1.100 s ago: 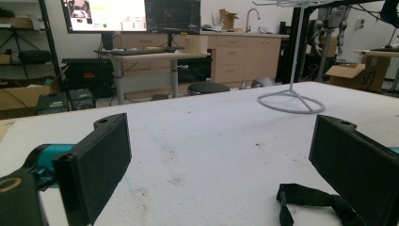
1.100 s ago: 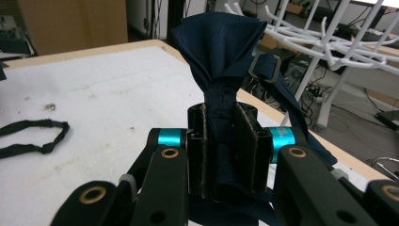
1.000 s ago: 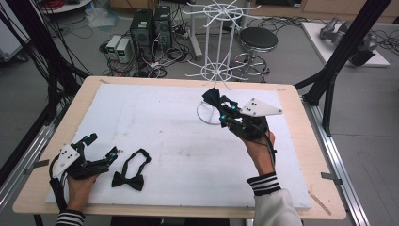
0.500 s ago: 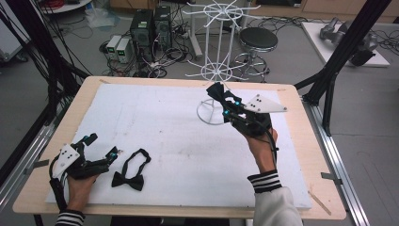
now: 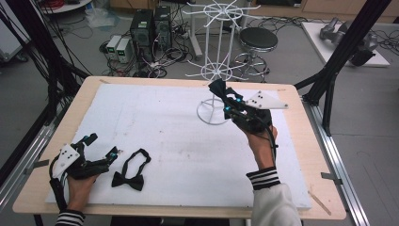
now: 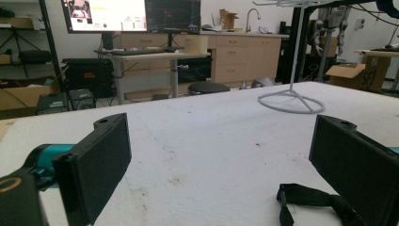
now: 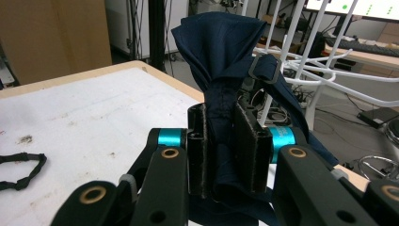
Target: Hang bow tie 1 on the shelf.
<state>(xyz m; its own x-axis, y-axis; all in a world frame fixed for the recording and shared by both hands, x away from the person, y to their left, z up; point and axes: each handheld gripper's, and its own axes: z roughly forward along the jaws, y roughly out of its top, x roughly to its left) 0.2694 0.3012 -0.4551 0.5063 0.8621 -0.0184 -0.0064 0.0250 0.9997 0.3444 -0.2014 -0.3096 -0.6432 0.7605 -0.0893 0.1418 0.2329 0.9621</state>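
My right gripper [image 5: 225,97] [image 7: 221,150] is shut on a dark blue bow tie [image 7: 226,56] [image 5: 218,87], held up beside the pole of the white wire display rack [image 5: 214,42] [image 7: 324,52]. The tie's strap and buckle hang over the right jaw. A black bow tie [image 5: 131,170] with its looped strap lies flat on the white board near the front left. My left gripper [image 5: 113,153] [image 6: 221,165] rests on the board just left of it, open, jaws wide apart. The black tie's strap [image 6: 306,197] lies close to the right jaw.
The rack's round base [image 5: 212,112] [image 6: 291,101] stands on the white board [image 5: 164,136] at the back right. The wooden table edge [image 5: 306,141] frames the board. Computers, cables and a stool [image 5: 258,40] are on the floor behind the table.
My right gripper has risen and moved a little toward the rack's pole with the blue tie. The left gripper and the black tie have stayed put.
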